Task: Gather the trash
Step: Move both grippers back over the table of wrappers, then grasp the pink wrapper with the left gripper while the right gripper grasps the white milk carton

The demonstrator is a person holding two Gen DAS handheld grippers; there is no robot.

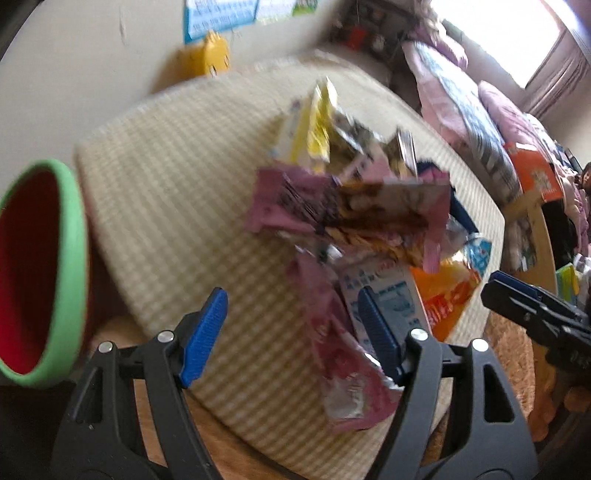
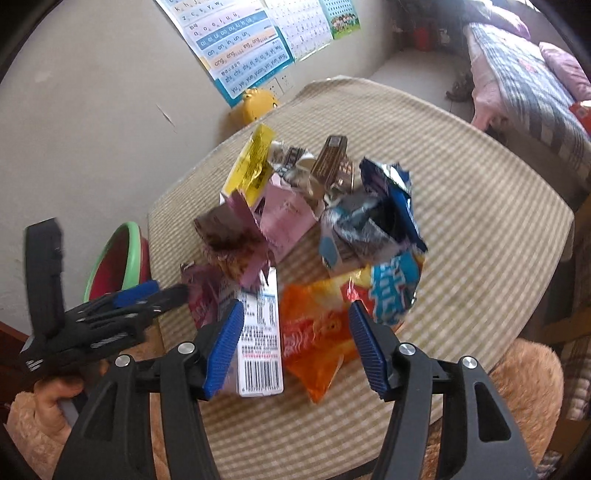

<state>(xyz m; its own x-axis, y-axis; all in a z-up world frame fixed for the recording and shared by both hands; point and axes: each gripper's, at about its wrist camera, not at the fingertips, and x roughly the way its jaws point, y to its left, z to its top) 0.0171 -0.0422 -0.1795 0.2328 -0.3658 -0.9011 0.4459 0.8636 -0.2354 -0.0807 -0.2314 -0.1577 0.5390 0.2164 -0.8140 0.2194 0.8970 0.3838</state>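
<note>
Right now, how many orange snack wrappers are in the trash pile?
1: the orange wrapper lies at the pile's near edge, between the right gripper fingers, untouched. Others may hide underneath.

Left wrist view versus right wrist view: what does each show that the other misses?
Only the left wrist view shows the bright window and the right gripper at its edge. Only the right wrist view shows the left gripper and readable print on the wall chart. Both show the wrapper pile, the checked mat, the green-rimmed bin and the yellow toy.
</note>
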